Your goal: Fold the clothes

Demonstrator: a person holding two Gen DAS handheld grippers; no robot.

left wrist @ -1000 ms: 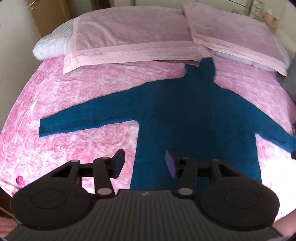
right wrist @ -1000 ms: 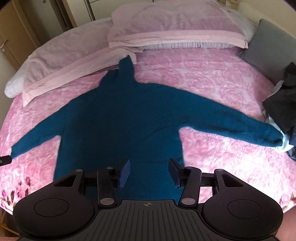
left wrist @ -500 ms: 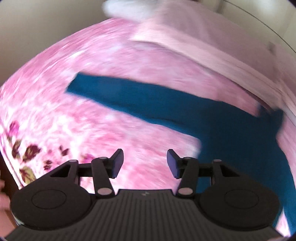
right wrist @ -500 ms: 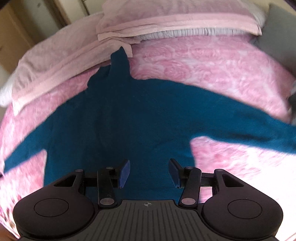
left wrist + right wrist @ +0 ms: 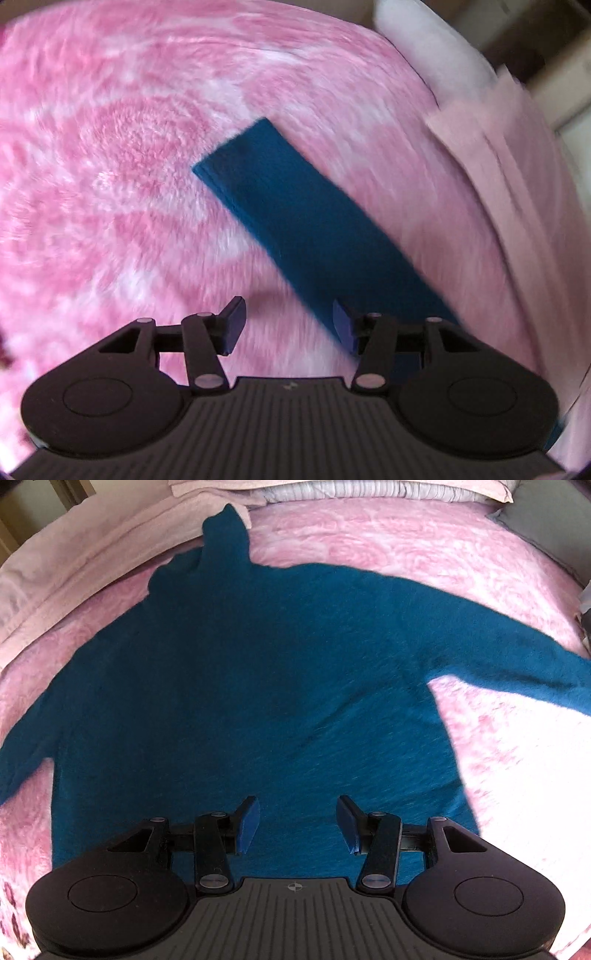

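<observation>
Teal sweater (image 5: 258, 672) flat on the pink bedspread (image 5: 110, 147), unfolded; my left gripper (image 5: 288, 325) spread beside the left sleeve (image 5: 295, 221); right gripper (image 5: 297, 823) spread over the near hem; next, I judge: pinch sleeve, carry across body.

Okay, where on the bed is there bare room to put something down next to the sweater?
Bare pink blanket lies beyond the sleeve's cuff, and below the other sleeve beside the sweater body. Toward the pillows and grey cushion it is crowded.

Black tongs (image 5: 288, 326), blue pads (image 5: 248, 825), silver screws.
</observation>
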